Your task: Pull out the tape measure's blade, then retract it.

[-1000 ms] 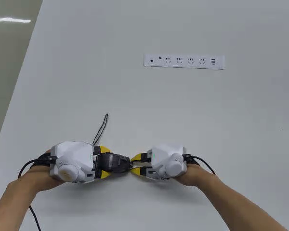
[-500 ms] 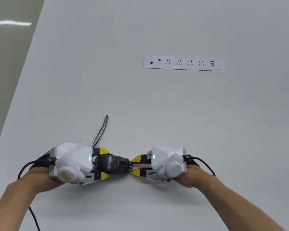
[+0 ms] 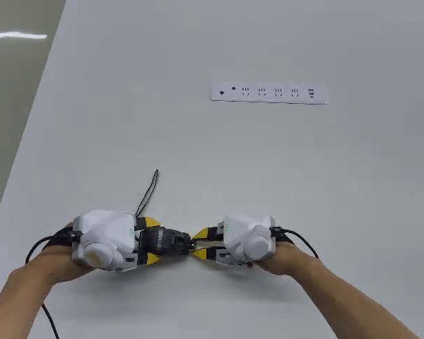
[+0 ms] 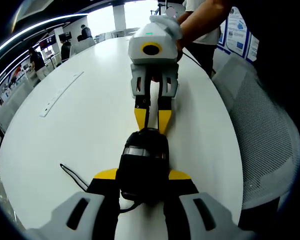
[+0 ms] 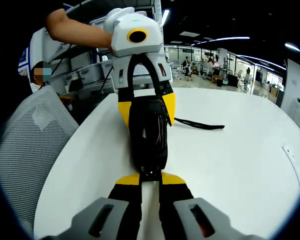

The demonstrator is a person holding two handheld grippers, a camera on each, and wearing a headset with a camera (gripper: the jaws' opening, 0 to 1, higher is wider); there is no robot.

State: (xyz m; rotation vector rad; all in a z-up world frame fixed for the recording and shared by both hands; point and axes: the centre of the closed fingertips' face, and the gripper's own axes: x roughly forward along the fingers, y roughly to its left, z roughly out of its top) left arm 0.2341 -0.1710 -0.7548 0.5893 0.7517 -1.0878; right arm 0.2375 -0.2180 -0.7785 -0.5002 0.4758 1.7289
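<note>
Black-cased tape measure [image 3: 168, 241] lying on the white worktop [image 3: 283, 183], clamped across its body by the left gripper [image 4: 143, 175], whose yellow-tipped jaws press its two flanks. At the tape measure's mouth, the right gripper [image 5: 150, 178] has its jaws drawn nearly together on the blade's end hook [image 5: 150, 174]. A black wrist cord [image 3: 150, 189] trails off from the tape measure's rear end, and a power strip [image 3: 268, 92] lies well beyond the tape measure. Step in hand, as judged: the very start of the pull-out, with little or no blade drawn. The next move calls for a straight pull away from the tape measure's mouth while the left gripper anchors the case. The blade itself is hidden between the right gripper's jaws, and any lock or brake button on the tape measure cannot be made out.
</note>
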